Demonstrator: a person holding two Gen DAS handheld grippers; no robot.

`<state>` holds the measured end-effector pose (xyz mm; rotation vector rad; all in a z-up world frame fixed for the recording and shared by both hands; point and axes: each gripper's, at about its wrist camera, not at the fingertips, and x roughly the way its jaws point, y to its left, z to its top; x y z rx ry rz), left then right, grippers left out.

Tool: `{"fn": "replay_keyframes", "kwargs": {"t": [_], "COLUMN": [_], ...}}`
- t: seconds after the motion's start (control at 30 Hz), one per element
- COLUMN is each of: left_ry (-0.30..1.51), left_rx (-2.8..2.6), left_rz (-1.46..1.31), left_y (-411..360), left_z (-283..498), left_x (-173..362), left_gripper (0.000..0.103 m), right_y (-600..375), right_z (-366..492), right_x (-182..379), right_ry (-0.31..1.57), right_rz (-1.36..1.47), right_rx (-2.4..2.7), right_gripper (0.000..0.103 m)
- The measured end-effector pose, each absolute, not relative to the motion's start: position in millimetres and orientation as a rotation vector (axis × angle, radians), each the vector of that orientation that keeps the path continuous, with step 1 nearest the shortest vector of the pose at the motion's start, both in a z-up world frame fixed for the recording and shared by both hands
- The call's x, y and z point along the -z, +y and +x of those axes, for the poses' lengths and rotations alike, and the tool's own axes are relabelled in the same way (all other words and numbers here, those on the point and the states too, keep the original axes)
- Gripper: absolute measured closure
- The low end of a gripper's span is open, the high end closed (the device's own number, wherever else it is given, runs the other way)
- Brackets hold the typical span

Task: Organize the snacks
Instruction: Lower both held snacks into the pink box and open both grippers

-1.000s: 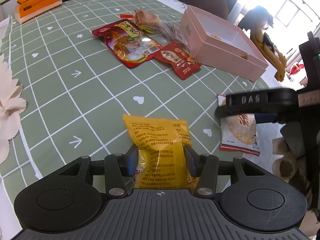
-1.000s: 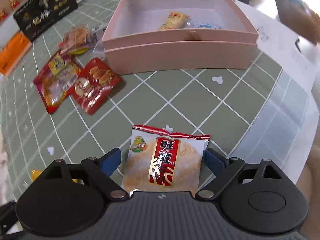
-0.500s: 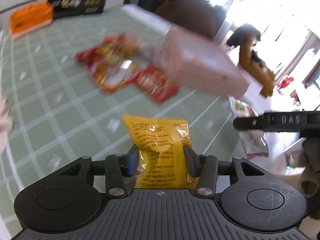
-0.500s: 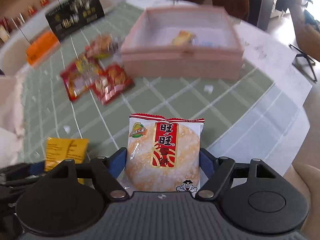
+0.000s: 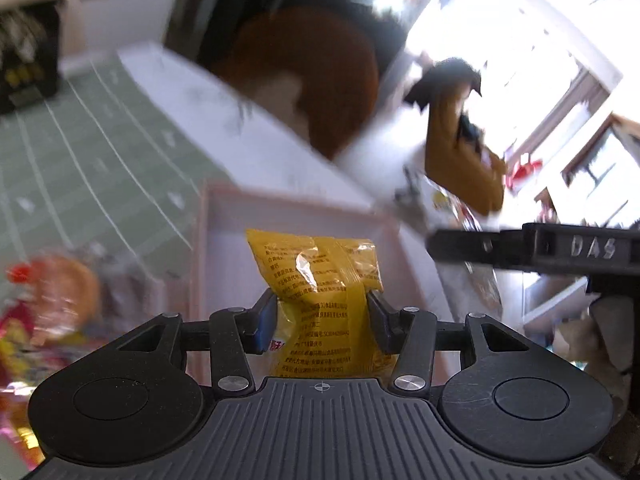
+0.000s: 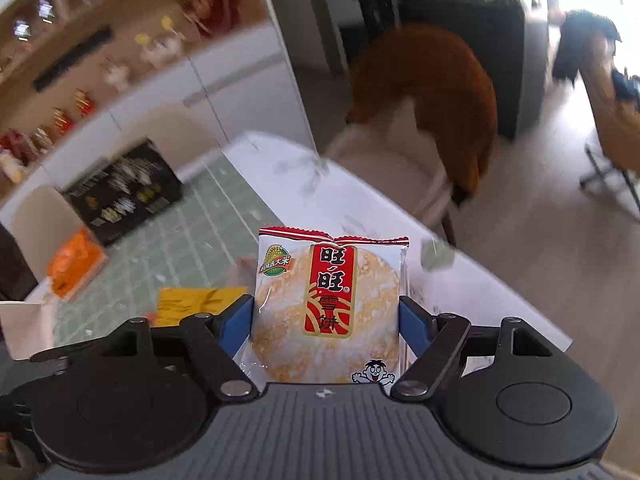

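Note:
My left gripper (image 5: 322,316) is shut on a yellow snack packet (image 5: 320,276) and holds it in the air over the pink box (image 5: 200,264), whose open inside shows behind the packet. My right gripper (image 6: 326,320) is shut on a white and red rice cracker packet (image 6: 328,308), lifted high above the table. The yellow packet also shows in the right wrist view (image 6: 192,302), low on the left. The right gripper's black body shows in the left wrist view (image 5: 560,248), to the right of the box.
Loose red and orange snack packets (image 5: 52,296) lie blurred left of the box on the green checked tablecloth (image 5: 80,168). A black gift box (image 6: 120,196) and an orange box (image 6: 76,264) stand at the table's far side. A brown chair (image 6: 432,92) stands beyond the table edge.
Both grippers rose and moved forward with their packets. The left one now hangs over the pink box. The right view tilted up toward the room.

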<state>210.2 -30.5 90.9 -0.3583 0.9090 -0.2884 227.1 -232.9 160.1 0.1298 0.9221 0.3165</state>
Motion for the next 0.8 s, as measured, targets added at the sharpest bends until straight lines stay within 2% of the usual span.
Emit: {"fn": "replay_keyframes", "kwargs": {"t": [0.07, 0.2, 0.3, 0.6, 0.8], "left_ry": [0.929, 0.864, 0.838, 0.958, 0.885], "left_rx": [0.254, 0.212, 0.129, 0.051, 0.077], "left_rz": [-0.327, -0.381, -0.389, -0.431, -0.478], "left_y": [-33.3, -4.8, 31.4, 75.9, 80.1], "left_z": [215.8, 196.1, 181.1, 134.4, 163.0], "left_x": [-77.3, -86.5, -92.0, -24.6, -34.6], "left_gripper": [0.052, 0.052, 0.052, 0.054, 0.054], "right_y": [-232.4, -230.0, -230.5, -231.5, -232.7], "right_z": [247.8, 270.8, 276.9, 224.8, 174.7], "right_x": [-137.1, -100.7, -88.4, -88.8, -95.3], "right_ry": [0.982, 1.085, 1.085, 1.028, 1.004], "right_rz": [0.155, 0.179, 0.154, 0.092, 0.079], "right_rx": [-0.314, -0.316, -0.285, -0.228, -0.186], "right_gripper": [0.026, 0.026, 0.026, 0.025, 0.025]}}
